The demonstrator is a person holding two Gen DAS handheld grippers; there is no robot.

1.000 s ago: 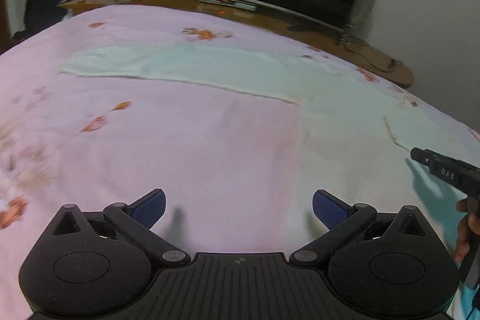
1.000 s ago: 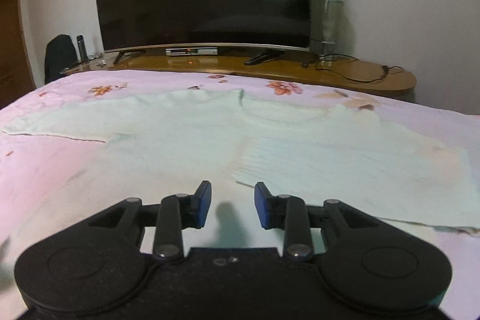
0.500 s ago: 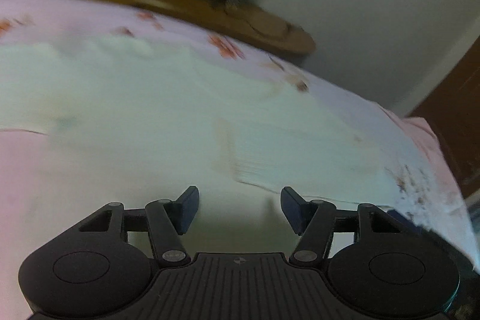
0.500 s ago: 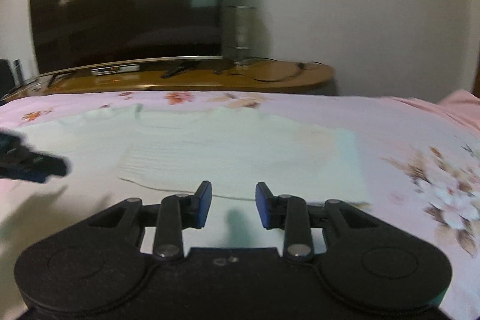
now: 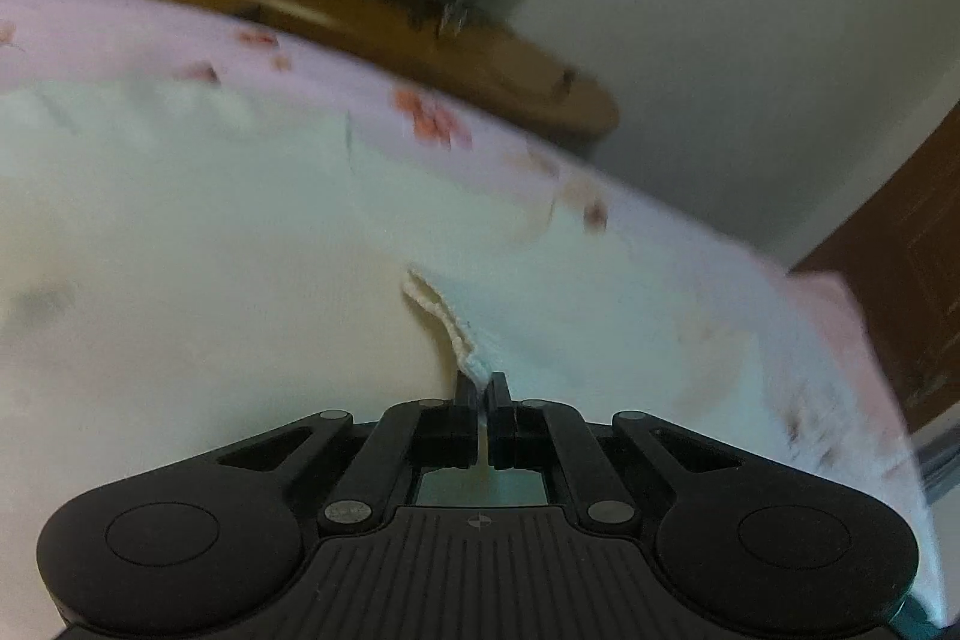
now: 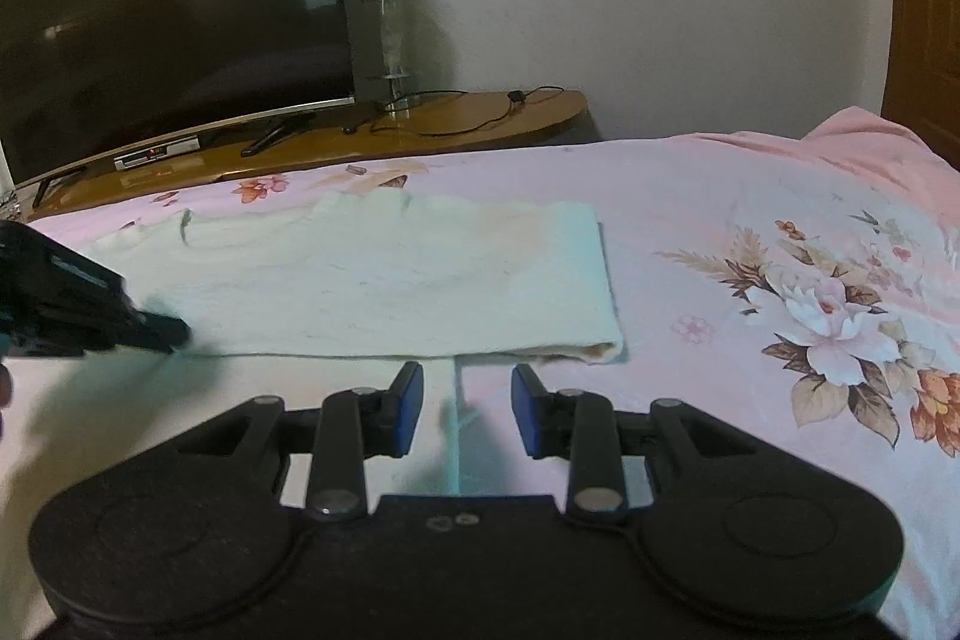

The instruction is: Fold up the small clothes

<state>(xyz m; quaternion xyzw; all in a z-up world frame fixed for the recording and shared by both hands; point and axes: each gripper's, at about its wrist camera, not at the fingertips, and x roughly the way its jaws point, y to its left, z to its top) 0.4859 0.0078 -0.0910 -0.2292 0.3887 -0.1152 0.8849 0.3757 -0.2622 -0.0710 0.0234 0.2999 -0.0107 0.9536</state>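
Your left gripper (image 5: 482,387) has just squeezed shut on the white top's (image 6: 384,274) edge; your right gripper (image 6: 467,403) waits partly open, holding nothing, above the pink bedsheet (image 6: 750,196).

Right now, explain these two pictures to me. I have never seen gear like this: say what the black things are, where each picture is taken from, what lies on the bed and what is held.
No robot here: a person holds a pair of black tongs in each hand, with a camera on each looking forward along its two fingers. One picture is from the left tongs, the other from the right tongs.

On the pink flowered bedsheet lies a pale knitted top, partly folded. Behind the bed stand a wooden TV bench and a dark television.

The left tongs have just been closing and now pinch an edge of the top. The right tongs stand open, holding nothing, above the top's near edge. In the right view, the left tongs show at the left edge.
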